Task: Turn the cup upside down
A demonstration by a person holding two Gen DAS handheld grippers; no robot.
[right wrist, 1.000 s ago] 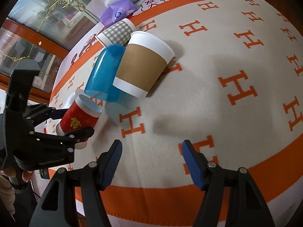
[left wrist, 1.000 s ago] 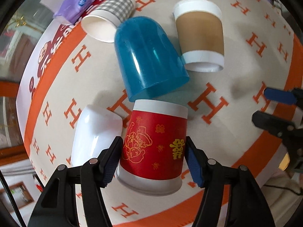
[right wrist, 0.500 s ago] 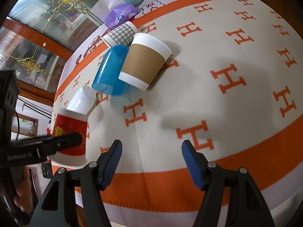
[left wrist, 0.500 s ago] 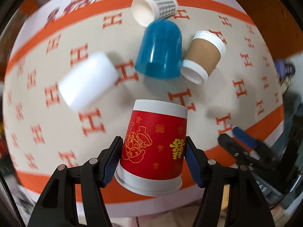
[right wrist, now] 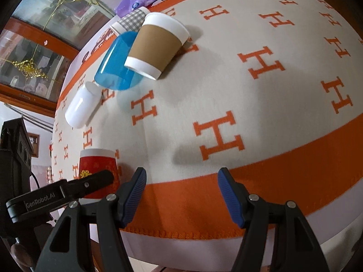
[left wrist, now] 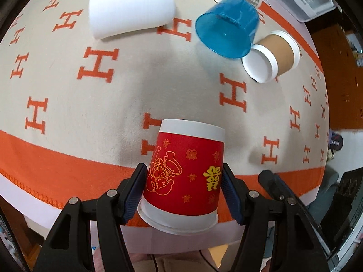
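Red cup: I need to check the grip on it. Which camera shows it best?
Left wrist view: the red cup fills the centre, both fingers pressed on its sides. Right wrist view shows only its upper part behind the left gripper.

The tablecloth [left wrist: 95, 104] carries a repeated orange capital "H" motif across its cream field, legible in both wrist views. The red cup [left wrist: 185, 176] bears a yellow Chinese double-happiness character on its side, beside a gold line drawing and small gold emblems; in the right wrist view only part of a yellow mark shows on it. The left gripper [right wrist: 68, 192] carries the white lettering "GenRobot.AI" on its black arm. The purple packet [right wrist: 136, 3] shows a round blue logo whose text is too small to read.
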